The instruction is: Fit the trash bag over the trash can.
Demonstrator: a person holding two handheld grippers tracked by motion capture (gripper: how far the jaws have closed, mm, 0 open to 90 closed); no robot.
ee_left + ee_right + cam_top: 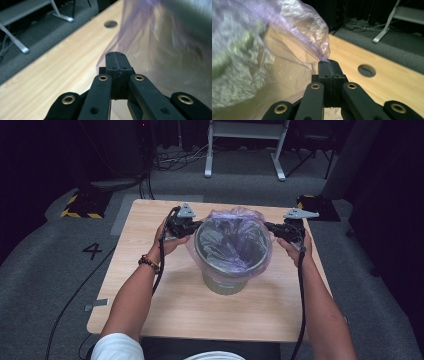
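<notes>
A bin (227, 270) is standing near the middle of the bench (150, 285), lined with a thin purple bag (235, 240) whose edge is draping over the rim. The left gripper (194, 227) is pinching the bag's edge at the bin's left side, jaws pressed together on the film. The right gripper (272, 227) is pinching the opposite edge at the right side, likewise clamped on the film. Both hands are holding level with the rim. A round hole (366, 70) is showing in the bench beyond the right gripper.
</notes>
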